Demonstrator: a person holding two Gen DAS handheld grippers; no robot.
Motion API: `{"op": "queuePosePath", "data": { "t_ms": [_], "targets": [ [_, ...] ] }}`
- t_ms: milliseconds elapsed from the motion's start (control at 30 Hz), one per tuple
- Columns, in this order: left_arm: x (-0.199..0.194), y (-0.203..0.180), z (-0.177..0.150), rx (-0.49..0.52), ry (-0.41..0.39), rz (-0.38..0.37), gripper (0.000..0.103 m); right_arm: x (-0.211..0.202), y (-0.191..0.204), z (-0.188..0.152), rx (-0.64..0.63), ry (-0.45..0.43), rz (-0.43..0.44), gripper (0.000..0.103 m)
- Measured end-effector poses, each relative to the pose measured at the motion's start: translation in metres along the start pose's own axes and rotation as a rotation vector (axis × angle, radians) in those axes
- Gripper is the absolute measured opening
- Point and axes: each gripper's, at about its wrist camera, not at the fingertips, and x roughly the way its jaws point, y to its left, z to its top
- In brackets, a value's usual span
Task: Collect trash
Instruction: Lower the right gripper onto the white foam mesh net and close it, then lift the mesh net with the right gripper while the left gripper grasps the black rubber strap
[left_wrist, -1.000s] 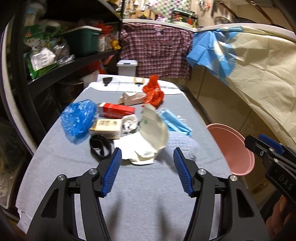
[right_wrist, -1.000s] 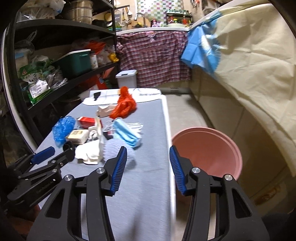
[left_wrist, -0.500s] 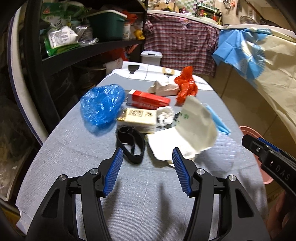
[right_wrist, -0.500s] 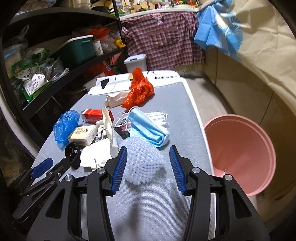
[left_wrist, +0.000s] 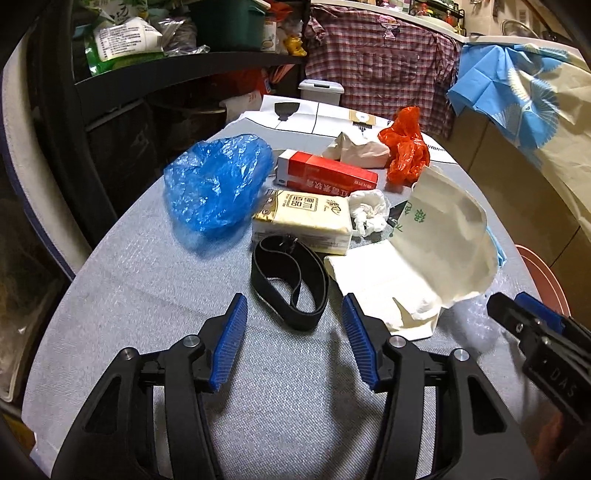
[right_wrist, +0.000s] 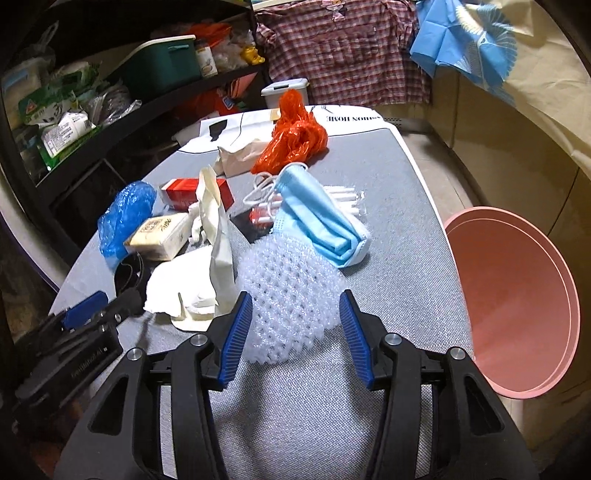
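Foam fruit net (right_wrist: 291, 291) lies on grey table (right_wrist: 388, 229), straight ahead between spread jaws of right gripper (right_wrist: 295, 332), nothing clamped; soft white mesh, knobbly, long axis running away. Left gripper (left_wrist: 293, 339) released too, black elastic band (left_wrist: 290, 277) just ahead. Pink bin (right_wrist: 517, 306) right of table

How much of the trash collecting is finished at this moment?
Nothing looks collected: the visible inside of the pink plastic bin shows no trash. In hand: the open right gripper straddles the clear bubble-wrap piece, and the open left gripper faces the black elastic band. The blue face mask and the other litter remain.
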Motion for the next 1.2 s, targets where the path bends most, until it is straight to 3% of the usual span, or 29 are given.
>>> {"op": "queuePosePath", "data": {
  "t_ms": [200, 367, 700, 1200],
  "targets": [
    [0.006, 0.000, 0.001, 0.010, 0.034, 0.003, 0.024, 0.002, 0.000, -0.002, -0.012, 0.010, 0.014, 0.017],
    [0.000, -0.003, -0.001, 0.020, 0.031, 0.018, 0.013, -0.005, 0.002, -0.002, -0.017, -0.013, 0.020, 0.012],
    [-0.027, -0.011, 0.000, 0.044, -0.025, 0.000, 0.011, -0.038, 0.004, -0.004, -0.019, -0.085, 0.003, 0.012],
    [-0.075, -0.039, 0.000, 0.106, -0.088, -0.128, 0.010, -0.096, -0.021, -0.002, 0.036, -0.174, -0.047, 0.012]
  ]
}}
